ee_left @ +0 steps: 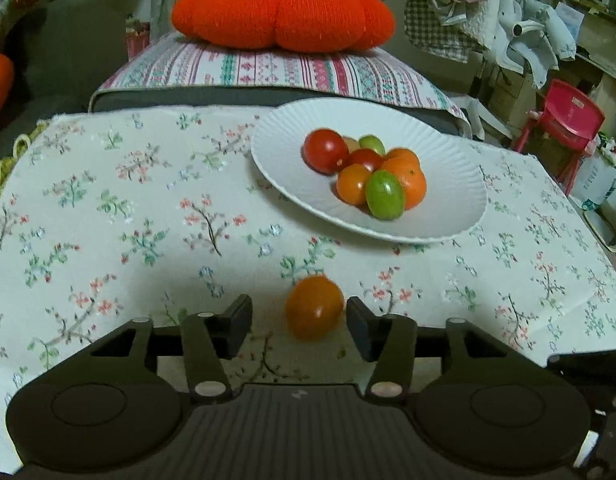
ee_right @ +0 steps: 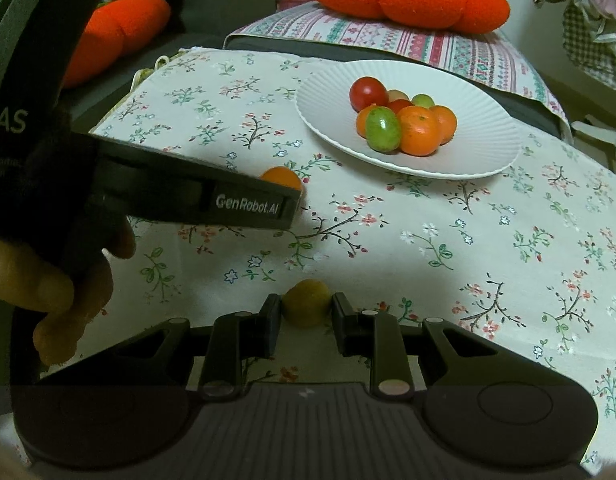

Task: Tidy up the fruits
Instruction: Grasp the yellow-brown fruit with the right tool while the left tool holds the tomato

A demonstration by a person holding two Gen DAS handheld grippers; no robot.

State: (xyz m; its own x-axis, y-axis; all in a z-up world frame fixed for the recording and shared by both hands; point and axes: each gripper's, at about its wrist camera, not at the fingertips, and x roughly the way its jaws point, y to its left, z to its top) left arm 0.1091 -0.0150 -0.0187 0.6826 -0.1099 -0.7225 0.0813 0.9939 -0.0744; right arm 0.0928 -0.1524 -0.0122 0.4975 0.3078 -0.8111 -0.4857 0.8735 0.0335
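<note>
Left gripper: your fingers were spread apart, an orange tomato lying loose between them, low centre of the left wrist frame, touching neither pad.
Right gripper: your fingers were clenched on a yellowish fruit, bottom centre of the right wrist frame.
Plate: white, ribbed, upper right of centre on the floral-cloth surface; it held a touching pile of red, orange and green fruits.
Background: you had an orange knitted cushion on a striped pad, top centre.
</note>
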